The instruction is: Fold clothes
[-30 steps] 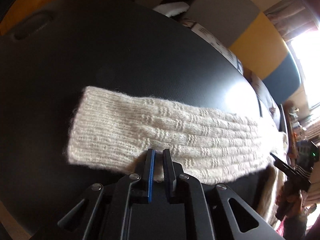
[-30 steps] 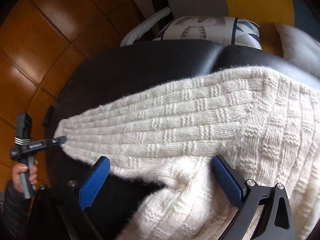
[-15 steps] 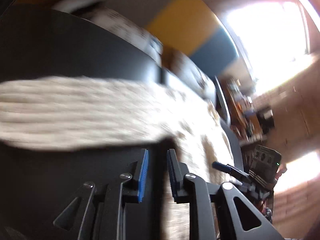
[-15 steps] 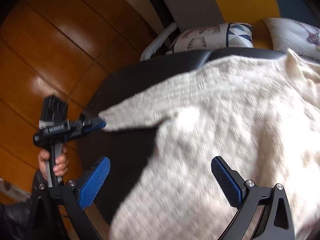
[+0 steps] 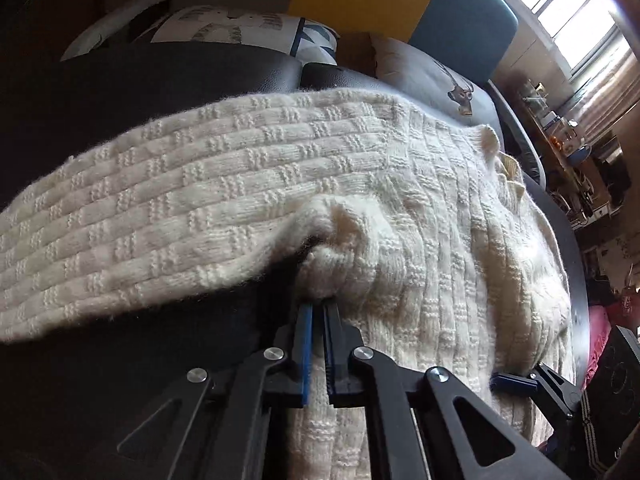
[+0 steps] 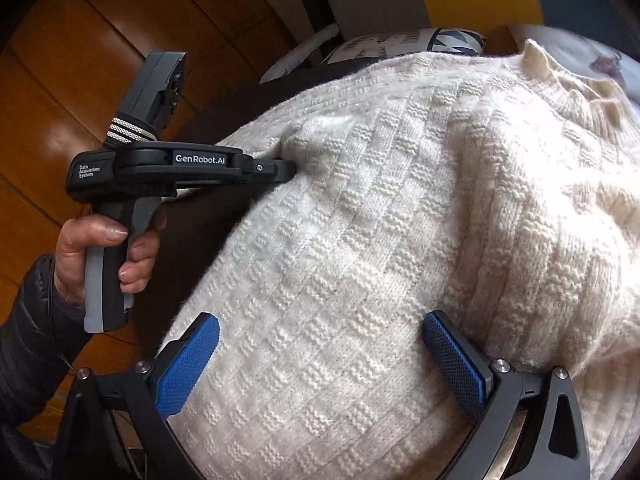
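A cream knitted sweater (image 5: 360, 184) lies spread on a black padded table (image 5: 120, 92), its sleeve (image 5: 140, 208) stretched out to the left. My left gripper (image 5: 318, 306) is at the bunched fold where the sleeve meets the body; its jaws are closing and pinch that knit between the blue pads. From the right wrist view the left gripper (image 6: 286, 168) bites into the sweater (image 6: 400, 200) at its left side, held by a person's hand (image 6: 104, 248). My right gripper (image 6: 320, 360) stands wide open over the sweater's body, its pads apart and gripping nothing. The collar (image 6: 560, 80) lies at the far right.
Patterned cushions (image 5: 240, 28) (image 5: 432, 76) lean on a yellow and blue sofa back (image 5: 460, 12) behind the table. Wooden floor (image 6: 60, 60) lies to the left of the table. A cluttered shelf (image 5: 568, 140) stands by the window at the right.
My left gripper let go of the sleeve's lower edge near the cuff, slid right along the sleeve and shut at the armpit fold. The right gripper shifted right over the body, still open.
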